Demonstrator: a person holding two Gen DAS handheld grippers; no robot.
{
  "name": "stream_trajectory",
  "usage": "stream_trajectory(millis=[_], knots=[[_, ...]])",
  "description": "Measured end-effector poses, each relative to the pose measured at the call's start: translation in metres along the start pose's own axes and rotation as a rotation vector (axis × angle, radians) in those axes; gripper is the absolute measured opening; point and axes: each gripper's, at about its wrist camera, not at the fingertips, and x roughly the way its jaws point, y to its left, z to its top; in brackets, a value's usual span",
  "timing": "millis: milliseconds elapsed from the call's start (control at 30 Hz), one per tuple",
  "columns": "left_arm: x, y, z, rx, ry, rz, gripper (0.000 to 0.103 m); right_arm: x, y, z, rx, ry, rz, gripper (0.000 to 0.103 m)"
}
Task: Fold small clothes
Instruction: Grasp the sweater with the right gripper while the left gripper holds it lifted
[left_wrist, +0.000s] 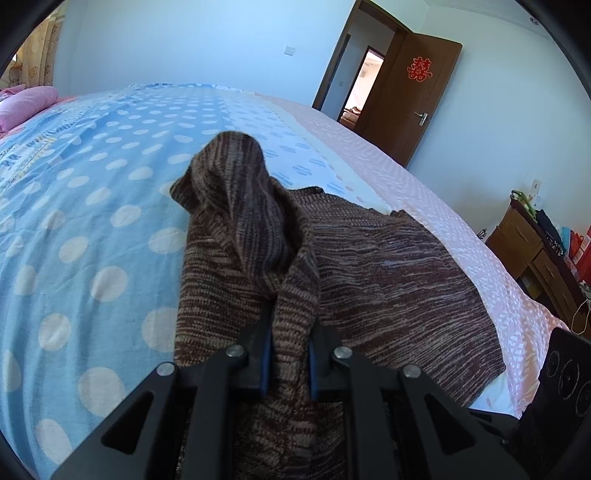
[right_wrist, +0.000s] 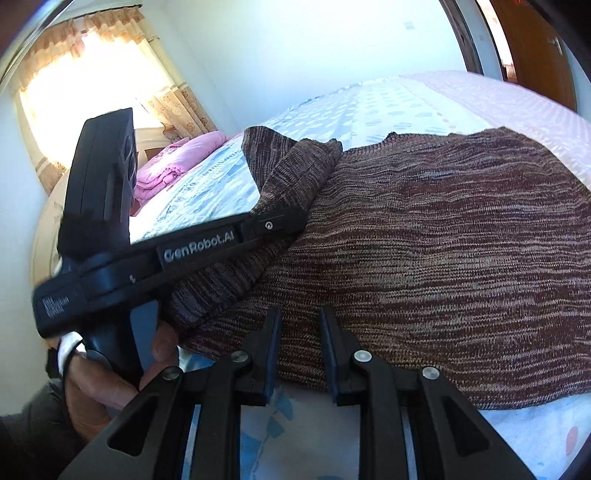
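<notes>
1. The brown knitted sweater (right_wrist: 443, 240) lies spread on the bed (left_wrist: 92, 221), close to the bed's near edge, with its body flat and one part lifted and folded over at the left side.
2. Your left hand-held gripper (left_wrist: 290, 354) has its jaws nearly closed on a bunched strip of the sweater; the knit is pinched between the blue pads, and a raised fold stands up in front of it in a hood-like peak.
3. From the right wrist view, that left hand-held gripper reaches in from the left over the sweater's folded part, your hand (right_wrist: 110, 384) wrapped around its grip.
4. Your right hand-held gripper (right_wrist: 299, 350) has its jaws narrowly apart at the sweater's near hem. The fingertips sit over the knit, but you cannot tell from these views whether the pads press on any cloth.
5. The bed carries a blue sheet with pale dots, and a pink patterned cover (left_wrist: 461, 229) runs along its right side.
6. A pink pillow (right_wrist: 177, 162) lies at the far left end of the bed, below a curtained window (right_wrist: 85, 74).
7. Beyond the bed, a brown door (left_wrist: 410, 99) stands open with a red paper decoration (left_wrist: 419, 69) on it; a wooden cabinet (left_wrist: 535, 258) stands by the right wall.
</notes>
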Motion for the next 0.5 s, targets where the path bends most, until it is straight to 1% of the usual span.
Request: stream_trajectory(millis=[33,67,100,133,167,200,233,300,367,500], knots=[[-0.001,0.000,0.000,-0.004,-0.002,-0.004,0.019,-0.003,-0.002,0.007,0.012,-0.008,0.005,0.022],[-0.001,0.002,0.000,-0.008,-0.004,-0.010,0.019,-0.008,-0.003,0.015,0.016,-0.025,0.009,0.022],[-0.001,0.002,-0.002,-0.013,-0.007,-0.014,0.019,-0.013,-0.002,0.028,0.011,-0.047,0.015,0.025],[0.001,0.000,-0.002,-0.017,-0.009,-0.018,0.019,-0.017,-0.001,0.039,0.002,-0.066,0.019,0.030],[0.001,0.000,-0.002,-0.021,-0.013,-0.023,0.019,-0.020,0.001,0.051,-0.008,-0.086,0.017,0.046],[0.001,0.001,-0.002,-0.026,-0.017,-0.028,0.019,-0.020,0.004,0.064,-0.019,-0.099,0.013,0.066],[0.001,0.001,-0.002,-0.030,-0.019,-0.031,0.019,-0.017,0.006,0.074,-0.028,-0.096,0.007,0.071],[0.000,0.002,-0.002,-0.042,-0.024,-0.040,0.019,0.000,0.014,0.094,-0.053,-0.066,0.017,0.072],[0.000,0.003,-0.003,-0.050,-0.029,-0.047,0.019,0.026,0.019,0.107,-0.074,-0.006,0.028,0.072],[-0.001,0.002,-0.004,-0.046,-0.034,-0.046,0.019,0.073,0.031,0.121,-0.132,0.101,0.024,0.072]])
